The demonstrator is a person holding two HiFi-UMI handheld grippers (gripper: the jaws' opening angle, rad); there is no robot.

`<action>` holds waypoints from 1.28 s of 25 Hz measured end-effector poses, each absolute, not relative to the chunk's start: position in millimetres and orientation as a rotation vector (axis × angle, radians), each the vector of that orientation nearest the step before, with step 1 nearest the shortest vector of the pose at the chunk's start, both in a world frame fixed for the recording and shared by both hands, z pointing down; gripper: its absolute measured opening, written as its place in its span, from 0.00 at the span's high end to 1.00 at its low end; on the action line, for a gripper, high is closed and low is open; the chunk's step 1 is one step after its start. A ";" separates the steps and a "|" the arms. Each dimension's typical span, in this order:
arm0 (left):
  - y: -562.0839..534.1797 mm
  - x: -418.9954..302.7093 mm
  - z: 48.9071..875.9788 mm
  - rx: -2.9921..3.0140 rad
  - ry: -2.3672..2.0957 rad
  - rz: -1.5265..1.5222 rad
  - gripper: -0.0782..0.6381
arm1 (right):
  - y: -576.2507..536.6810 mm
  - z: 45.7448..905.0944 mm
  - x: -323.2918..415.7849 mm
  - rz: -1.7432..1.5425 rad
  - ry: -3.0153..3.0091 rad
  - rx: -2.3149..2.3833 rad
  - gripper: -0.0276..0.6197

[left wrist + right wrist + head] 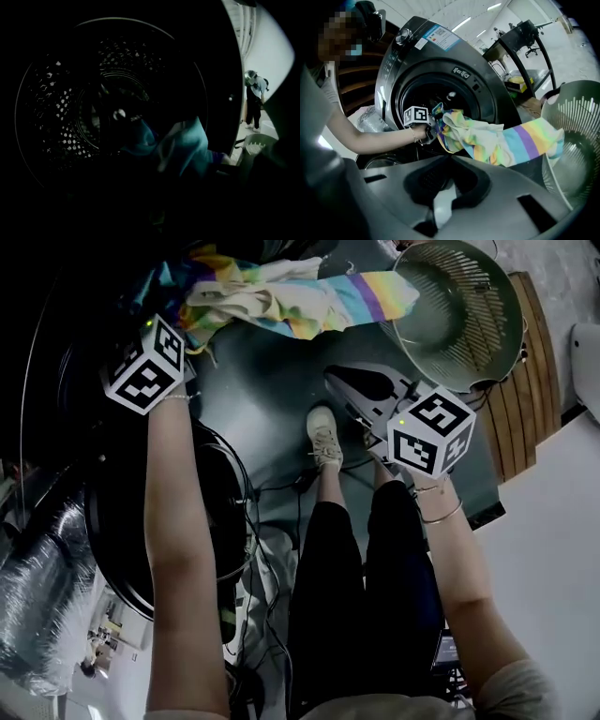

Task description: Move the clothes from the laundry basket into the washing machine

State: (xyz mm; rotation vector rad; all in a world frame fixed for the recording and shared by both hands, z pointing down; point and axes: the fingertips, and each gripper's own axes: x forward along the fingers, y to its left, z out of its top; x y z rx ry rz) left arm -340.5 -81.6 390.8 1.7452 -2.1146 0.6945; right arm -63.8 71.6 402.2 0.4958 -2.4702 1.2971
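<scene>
striped cloth in left hand-held gripper, at washer mouth

The dark floor carries the laundry basket and cables.

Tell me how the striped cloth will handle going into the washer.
Probably floppy: the striped cloth sags in folds between the left gripper and the laundry basket. Likely light, since one pinch seems to carry it. Its trailing end is at the basket rim and might snag there.
</scene>
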 end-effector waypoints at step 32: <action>-24.5 -226.9 541.1 1.410 -1.838 0.550 0.39 | 98.2 426.6 -44.3 1.347 -2.424 0.439 0.94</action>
